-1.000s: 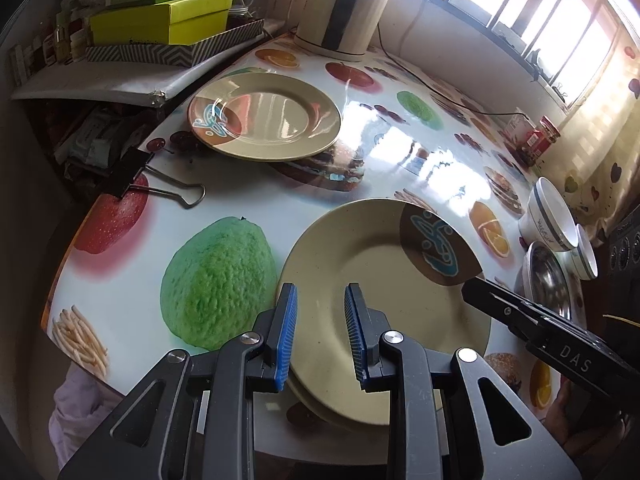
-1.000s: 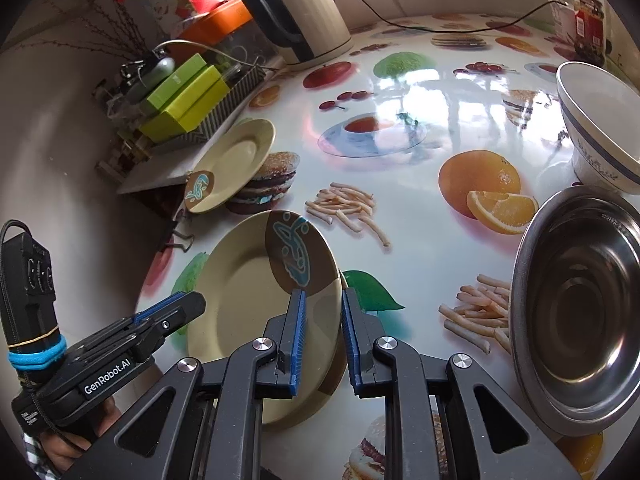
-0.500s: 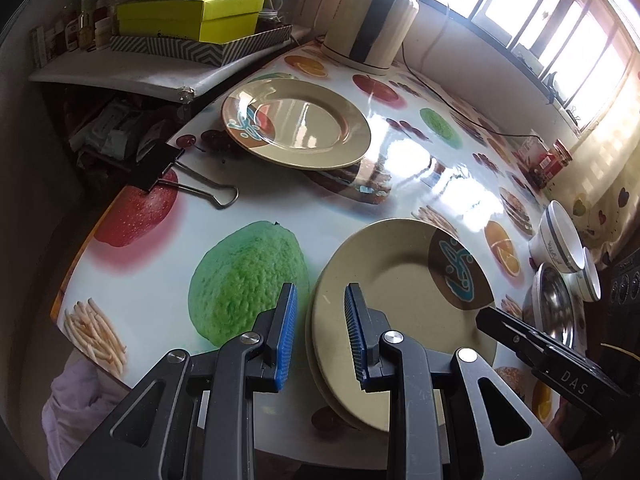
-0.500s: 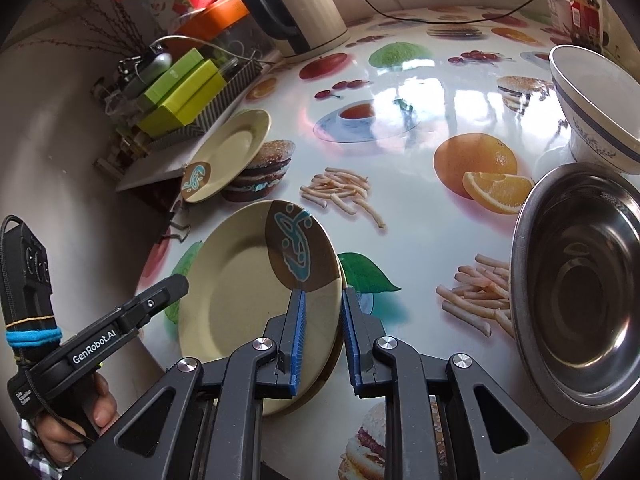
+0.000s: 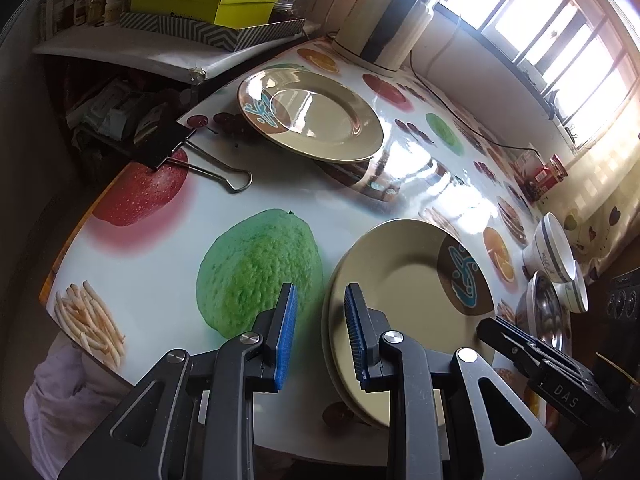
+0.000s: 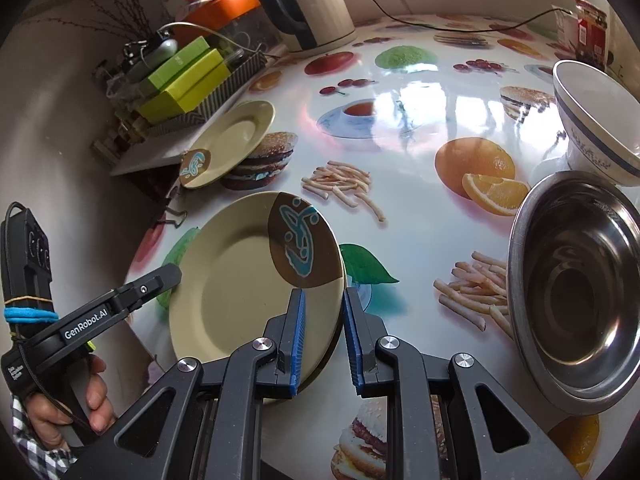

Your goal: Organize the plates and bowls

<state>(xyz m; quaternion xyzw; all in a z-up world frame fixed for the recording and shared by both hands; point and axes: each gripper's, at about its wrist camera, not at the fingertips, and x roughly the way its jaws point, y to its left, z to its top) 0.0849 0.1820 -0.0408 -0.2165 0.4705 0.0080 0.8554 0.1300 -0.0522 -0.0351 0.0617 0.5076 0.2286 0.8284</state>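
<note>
Inventory of the table (image 5: 280, 192), for you, operator.

1. Stack of plates (image 5: 400, 280): two beige plates, brown patch with a blue motif on the top one. It sits at the table's near edge, on the printed cloth beside the green fruit.
2. Single plate (image 5: 320, 120): same pattern, at the far left corner, just below the shelf with the green boxes (image 5: 208, 0).
3. Steel bowl (image 6: 576, 280): at the near right edge, hollow up.
4. White bowl (image 6: 592, 112): blue-banded, touching the steel bowl's far rim.
5. Binder clip (image 5: 168, 148): on the left edge, near the single plate.
6. Kettle (image 5: 388, 36): far edge, by the window.

Your left gripper (image 5: 320, 296): jaws apart, the stack's left rim between them, a gap showing beside it.
Your right gripper (image 6: 324, 296): jaws narrowly parted over the stack's right rim; you cannot tell whether the pads press on it.
</note>
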